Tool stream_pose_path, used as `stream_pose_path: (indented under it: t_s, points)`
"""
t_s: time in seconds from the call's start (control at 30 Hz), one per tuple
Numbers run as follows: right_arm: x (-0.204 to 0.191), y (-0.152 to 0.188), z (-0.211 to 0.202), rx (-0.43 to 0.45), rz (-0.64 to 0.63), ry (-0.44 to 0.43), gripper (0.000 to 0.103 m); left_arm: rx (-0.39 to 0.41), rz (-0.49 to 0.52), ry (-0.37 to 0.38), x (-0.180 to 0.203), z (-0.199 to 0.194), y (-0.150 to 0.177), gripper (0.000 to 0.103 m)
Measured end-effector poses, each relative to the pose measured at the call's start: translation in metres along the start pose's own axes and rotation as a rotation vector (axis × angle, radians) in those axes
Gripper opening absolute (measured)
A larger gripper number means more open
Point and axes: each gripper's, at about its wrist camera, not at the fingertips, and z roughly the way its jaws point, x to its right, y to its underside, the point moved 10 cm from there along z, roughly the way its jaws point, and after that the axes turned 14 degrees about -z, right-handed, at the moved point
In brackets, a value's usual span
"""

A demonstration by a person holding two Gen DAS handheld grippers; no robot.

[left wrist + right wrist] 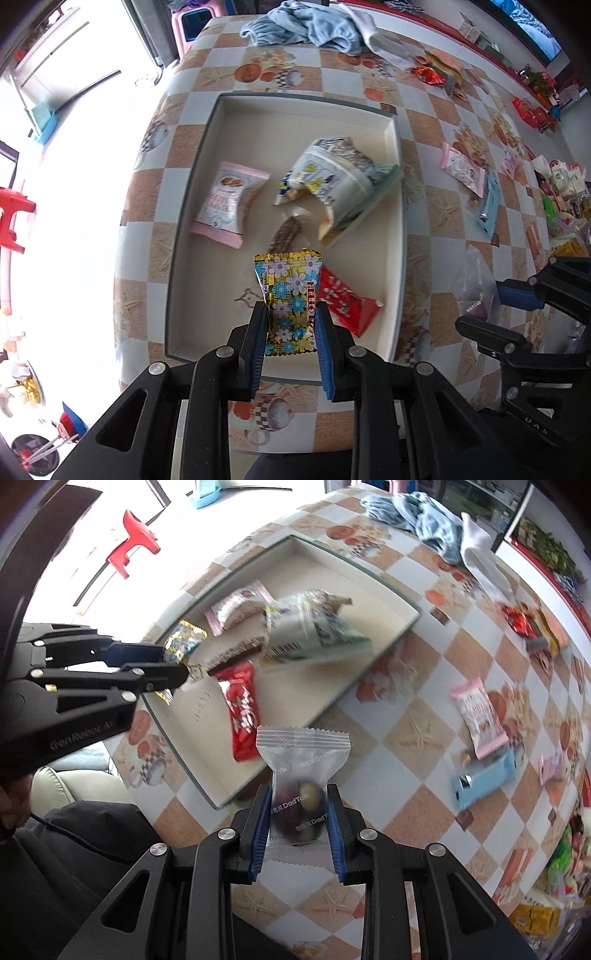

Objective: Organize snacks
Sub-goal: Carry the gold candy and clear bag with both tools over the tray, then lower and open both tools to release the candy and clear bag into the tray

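The left gripper [291, 314] grasps a gold flowered snack packet [290, 295] above the tray [192, 177]. The right gripper [297, 805] grasps a clear snack pouch [301, 775] over the bench [406, 731] beside the tray.

Black left gripper [290, 314] with blue pads, clamped on a gold wrapper [290, 291] strewn with blue, white and pink flowers. Black right gripper [298, 801], blue pads too, pinching a clear pouch [301, 775] of dark and pale beads. Cream tray [207, 155], grey-rimmed — pink packet [229, 203], red packet [347, 302], brown bar [284, 232] inside. Orange-and-white checked tablecloth [424, 110]; pale blue cloth [306, 22] at far edge.
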Motion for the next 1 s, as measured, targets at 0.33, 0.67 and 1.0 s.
stream_pose_path:
  t_s: [0.33, 0.67, 1.0]
  points:
    - [-0.023, -0.043, 0.003, 0.017, -0.057, 0.006, 0.031, 0.003, -0.011, 0.002, -0.026, 0.0, -0.011, 0.027]
    - [-0.01, -0.07, -0.008, 0.082, 0.028, 0.024, 0.031, 0.025, -0.021, 0.043, -0.039, -0.007, -0.039, 0.027]
    - [0.023, -0.122, -0.023, 0.122, 0.067, 0.076, 0.03, 0.053, 0.015, 0.077, -0.025, -0.009, -0.076, 0.027]
